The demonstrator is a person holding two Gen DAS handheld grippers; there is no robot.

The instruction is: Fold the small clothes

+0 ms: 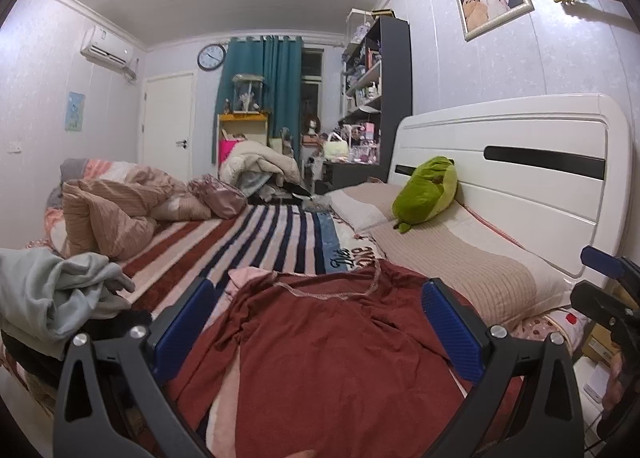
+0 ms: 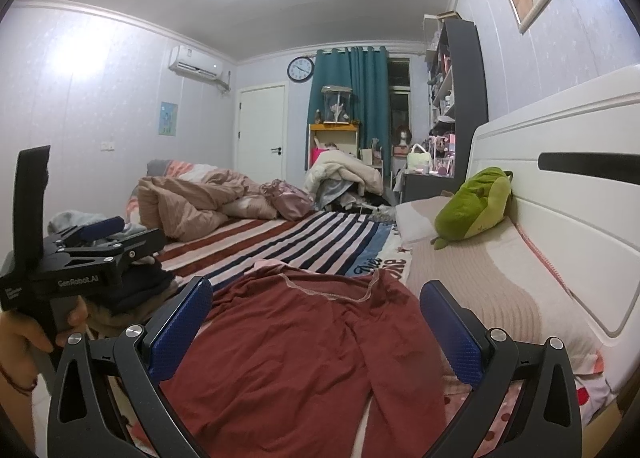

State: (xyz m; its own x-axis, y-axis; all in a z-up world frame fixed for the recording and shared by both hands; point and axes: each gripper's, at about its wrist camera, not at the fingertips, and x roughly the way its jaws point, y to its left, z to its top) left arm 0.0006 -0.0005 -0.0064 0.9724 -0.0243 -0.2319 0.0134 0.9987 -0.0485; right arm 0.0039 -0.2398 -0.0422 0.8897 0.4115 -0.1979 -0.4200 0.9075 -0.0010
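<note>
A rust-red pair of small trousers [image 1: 320,342] lies spread flat on the bed, waistband away from me; it also shows in the right wrist view [image 2: 296,342]. My left gripper [image 1: 316,322] is open and empty, its blue pads either side of the garment, above it. My right gripper [image 2: 316,322] is open and empty too, held over the same garment. The left gripper shows from the side in the right wrist view [image 2: 100,242], and part of the right gripper at the edge of the left wrist view [image 1: 608,298].
A heap of grey and dark clothes [image 1: 52,290] lies to the left. A striped blanket [image 1: 256,238] covers the bed. Crumpled duvet [image 1: 112,210] at far left, pillows [image 1: 460,258] and green plush toy [image 1: 428,194] by the white headboard [image 1: 520,178] on the right.
</note>
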